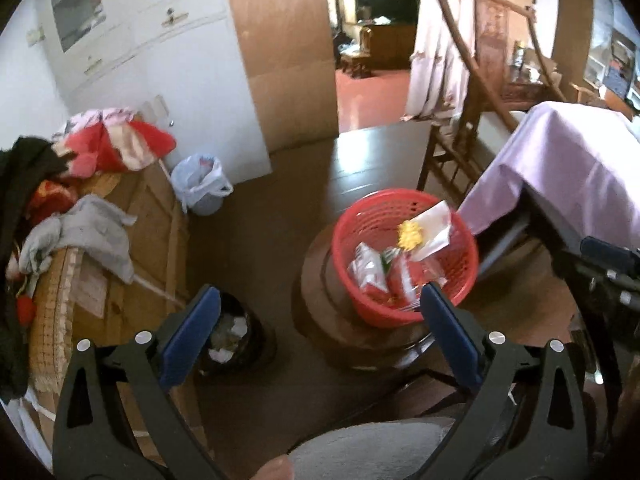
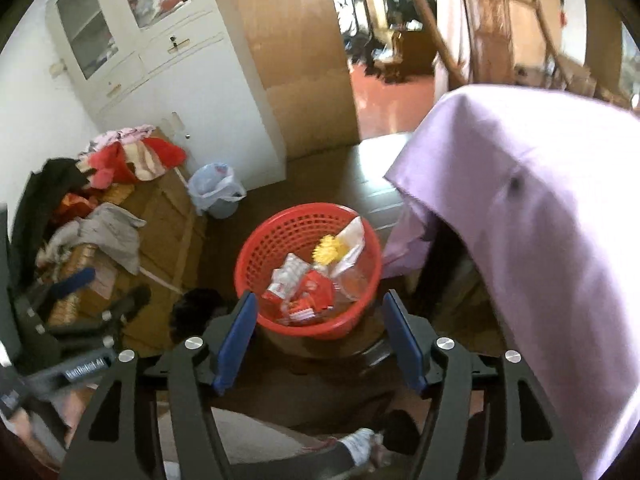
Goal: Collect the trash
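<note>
Trash point(image 2: 304, 284): wrappers, a clear bag, a yellow scrap, sits collected in red basket point(image 2: 256, 248) on round wooden stool point(image 1: 320, 280), within reach. Both grippers, right gripper point(image 2: 318, 340) and left gripper point(image 1: 320, 344), hover spread, holding nothing; 2 other bins stand beyond.

1. The left wrist view looks steeply down along its claw point(image 1: 320, 312), with the red basket point(image 1: 404, 256) near, right of centre.
2. The right wrist view tilts down likewise, the red basket point(image 2: 308, 272) near, just beyond its claw point(image 2: 318, 312).
3. Both share the basket, the white cabinet point(image 1: 168, 64) and the doorway point(image 1: 372, 40).
</note>
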The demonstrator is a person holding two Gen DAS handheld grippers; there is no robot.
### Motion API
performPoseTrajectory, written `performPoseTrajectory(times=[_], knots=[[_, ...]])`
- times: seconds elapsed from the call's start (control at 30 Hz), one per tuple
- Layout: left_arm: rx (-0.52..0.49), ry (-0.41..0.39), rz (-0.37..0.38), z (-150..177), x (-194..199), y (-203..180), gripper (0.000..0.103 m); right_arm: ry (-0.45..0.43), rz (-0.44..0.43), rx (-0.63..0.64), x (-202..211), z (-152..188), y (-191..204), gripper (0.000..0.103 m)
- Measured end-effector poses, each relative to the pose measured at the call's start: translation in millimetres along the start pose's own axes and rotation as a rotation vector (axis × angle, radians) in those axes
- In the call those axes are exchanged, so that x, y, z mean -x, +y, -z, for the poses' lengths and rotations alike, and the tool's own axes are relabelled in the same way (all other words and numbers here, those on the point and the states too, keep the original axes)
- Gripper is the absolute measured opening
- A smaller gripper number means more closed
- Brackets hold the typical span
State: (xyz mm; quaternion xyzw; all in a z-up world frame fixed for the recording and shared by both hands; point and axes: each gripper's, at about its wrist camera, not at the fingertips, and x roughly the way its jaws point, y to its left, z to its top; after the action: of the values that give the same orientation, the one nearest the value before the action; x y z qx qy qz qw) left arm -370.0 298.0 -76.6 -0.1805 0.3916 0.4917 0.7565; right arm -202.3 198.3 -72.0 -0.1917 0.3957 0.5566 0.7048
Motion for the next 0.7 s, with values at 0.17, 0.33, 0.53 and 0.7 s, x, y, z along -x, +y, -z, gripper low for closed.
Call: performPoseTrajectory(times=[0.17, 0.33, 0.53, 0.7], knots=[[-0.01, -0.03, 0.008, -3.2, 8.8, -8.9, 0.096, -0.009, 0.029, -0.018, 15.3, 12.4, 1.4, 0.07], [-0.015, -0.037, 0.005, -3.1, 12.8, -13.6, 0.096, 0.012, 0.04, 0.013, 16.6, 21.5, 10.2, 0.072], [-0.021, -0.031, 0.009, -1.7, 10.6, -17.2, 0.096, 0.028, 0.044, 0.026, 14.9, 26.9, 13.9, 0.074], [-0.007, -0.009, 0.022, -0.8, 4.7, -16.1, 0.096, 0.037, 0.045, 0.037, 12.3, 27.2, 17.0, 0.074]])
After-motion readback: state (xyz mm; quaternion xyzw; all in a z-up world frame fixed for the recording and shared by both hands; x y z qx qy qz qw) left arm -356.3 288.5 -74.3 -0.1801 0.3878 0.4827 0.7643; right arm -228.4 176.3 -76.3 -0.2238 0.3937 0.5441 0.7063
